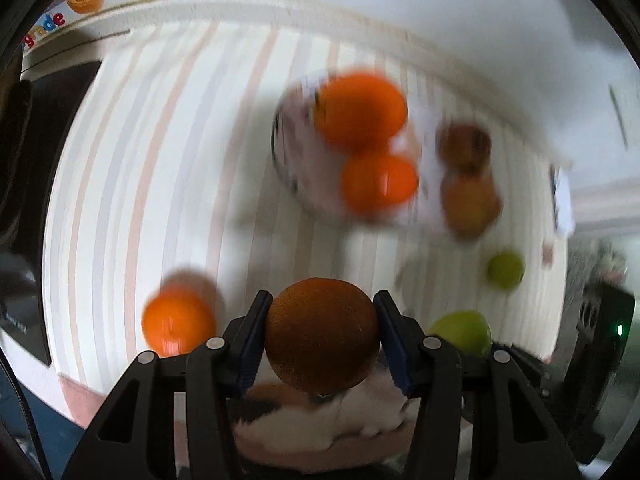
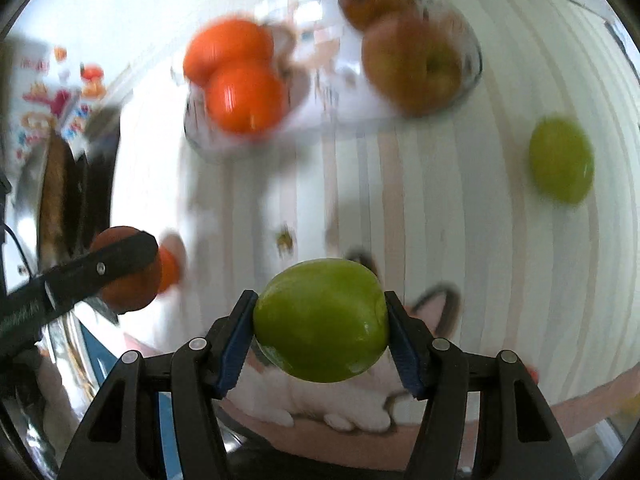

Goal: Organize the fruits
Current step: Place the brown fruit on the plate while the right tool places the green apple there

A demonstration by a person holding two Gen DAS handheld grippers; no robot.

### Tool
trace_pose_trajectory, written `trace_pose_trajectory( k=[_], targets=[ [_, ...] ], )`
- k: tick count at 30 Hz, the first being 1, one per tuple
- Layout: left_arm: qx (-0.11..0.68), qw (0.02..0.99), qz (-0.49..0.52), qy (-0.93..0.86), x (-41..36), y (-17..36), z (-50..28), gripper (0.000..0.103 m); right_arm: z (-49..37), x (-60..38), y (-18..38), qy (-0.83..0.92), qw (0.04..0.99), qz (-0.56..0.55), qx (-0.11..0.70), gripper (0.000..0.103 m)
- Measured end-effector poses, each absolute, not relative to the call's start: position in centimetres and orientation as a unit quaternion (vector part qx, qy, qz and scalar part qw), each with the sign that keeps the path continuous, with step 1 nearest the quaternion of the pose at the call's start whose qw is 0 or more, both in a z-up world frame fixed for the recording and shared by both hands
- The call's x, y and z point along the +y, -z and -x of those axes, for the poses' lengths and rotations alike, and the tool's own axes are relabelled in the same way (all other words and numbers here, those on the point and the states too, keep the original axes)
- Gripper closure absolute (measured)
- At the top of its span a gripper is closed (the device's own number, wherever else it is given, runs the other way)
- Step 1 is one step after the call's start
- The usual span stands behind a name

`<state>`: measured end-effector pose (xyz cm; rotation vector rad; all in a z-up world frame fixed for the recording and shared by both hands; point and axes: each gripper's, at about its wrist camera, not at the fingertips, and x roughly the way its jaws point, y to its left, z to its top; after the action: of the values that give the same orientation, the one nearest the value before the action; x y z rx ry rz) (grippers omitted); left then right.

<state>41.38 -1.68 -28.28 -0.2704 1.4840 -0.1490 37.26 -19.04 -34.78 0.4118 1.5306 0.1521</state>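
Note:
My left gripper [image 1: 322,300] is shut on a shaded orange [image 1: 322,334], held above the striped tablecloth. My right gripper [image 2: 320,300] is shut on a green apple [image 2: 322,320], also off the table. In the right wrist view the left gripper's finger [image 2: 100,268] and its orange [image 2: 132,280] show at the left. A glass bowl [image 1: 280,152] holds two oranges [image 1: 360,110]. A second glass bowl [image 2: 472,68] holds two brownish-red apples [image 2: 412,64]. One loose orange [image 1: 178,322] and one loose green apple [image 2: 560,160] lie on the cloth.
The striped tablecloth [image 2: 440,200] has a cat picture along its near edge [image 2: 352,408]. A dark flat object [image 1: 48,160] lies at the table's left. A colourful fruit poster [image 2: 52,92] hangs beyond it. Both views are blurred by motion.

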Motion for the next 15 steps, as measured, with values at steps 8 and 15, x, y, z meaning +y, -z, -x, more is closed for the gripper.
trace_pose_trajectory(
  k=[8,15],
  targets=[
    [0.671,0.719,0.178,0.047,1.9,30.6,-48.6,0.054,-48.4,-21.4,31.8,-0.051,0.728,-0.212,0.65,0.039],
    [0.678,0.706,0.199,0.038,2.4,32.4,-50.5,0.053,-55.7,-20.9,33.9,-0.031,0.711,-0.228,0.665,0.039]
  ],
)
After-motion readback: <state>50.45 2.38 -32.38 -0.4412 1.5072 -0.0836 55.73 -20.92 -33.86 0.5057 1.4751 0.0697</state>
